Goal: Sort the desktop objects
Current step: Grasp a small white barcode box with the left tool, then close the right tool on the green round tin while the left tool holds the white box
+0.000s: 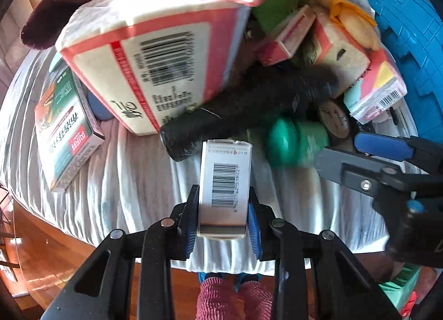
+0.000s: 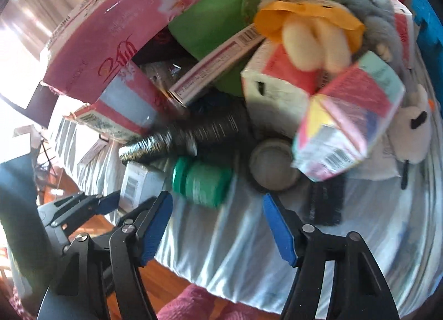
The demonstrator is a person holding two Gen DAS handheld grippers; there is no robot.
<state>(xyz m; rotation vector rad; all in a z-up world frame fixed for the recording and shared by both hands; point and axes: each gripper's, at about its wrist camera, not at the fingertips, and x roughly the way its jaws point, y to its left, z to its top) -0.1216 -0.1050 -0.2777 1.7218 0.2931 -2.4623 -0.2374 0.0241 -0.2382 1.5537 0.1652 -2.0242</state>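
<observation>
My left gripper is shut on a small white box with a barcode, held just above the striped cloth near the table's front edge. The same box shows at the left of the right wrist view, between the left gripper's blue pads. My right gripper stands open over the cloth with nothing between its fingers. A green capped bottle lies on its side just beyond its fingertips. In the left wrist view the right gripper reaches in from the right beside that bottle.
A heap fills the far side: a big pink tissue box, a black ribbed cylinder, a round clock, a pastel carton, plush toys, a green-white box and a blue crate. Wooden floor lies below the table edge.
</observation>
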